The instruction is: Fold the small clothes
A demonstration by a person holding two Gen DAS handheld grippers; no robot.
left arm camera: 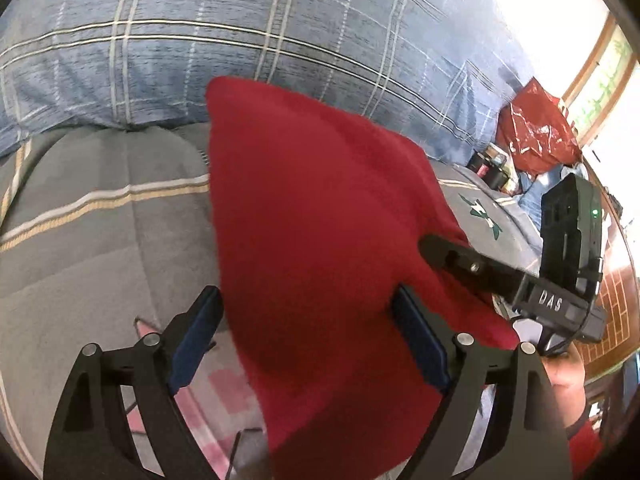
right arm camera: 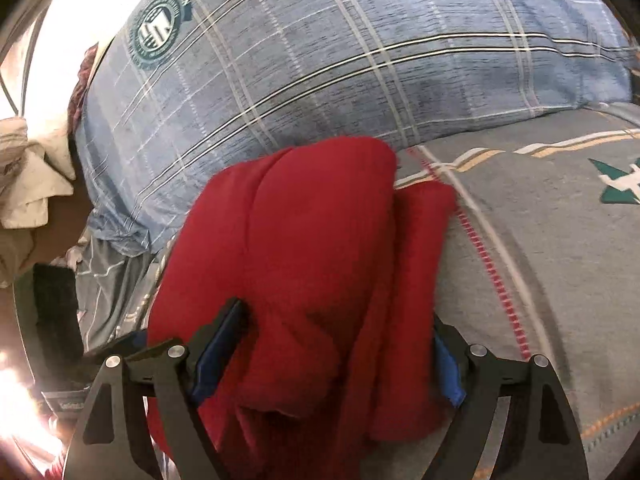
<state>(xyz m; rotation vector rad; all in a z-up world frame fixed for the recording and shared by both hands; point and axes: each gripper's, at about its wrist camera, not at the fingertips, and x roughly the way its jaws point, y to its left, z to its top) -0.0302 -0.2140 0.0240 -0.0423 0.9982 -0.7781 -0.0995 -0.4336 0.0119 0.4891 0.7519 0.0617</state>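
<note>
A red garment (left arm camera: 300,200) lies folded in thick layers on the grey bedspread (left arm camera: 100,240). My left gripper (left arm camera: 306,296) is open wide, its blue pads either side of the garment's near part, and the pads do not squeeze it. In the right wrist view the same red garment (right arm camera: 312,220) shows bulky folds. My right gripper (right arm camera: 336,312) is also open wide astride its near end, the cloth loose between the fingers. One black finger (left arm camera: 452,258) of the right gripper rests on the garment's right edge in the left wrist view.
A blue plaid pillow (left arm camera: 240,40) (right arm camera: 360,60) lies right behind the garment. A red plastic bag (left arm camera: 536,132) and small jars (left arm camera: 488,164) sit at the far right. A person's hand (left arm camera: 568,380) holds the right gripper. Beige cloth (right arm camera: 28,184) is heaped at the left.
</note>
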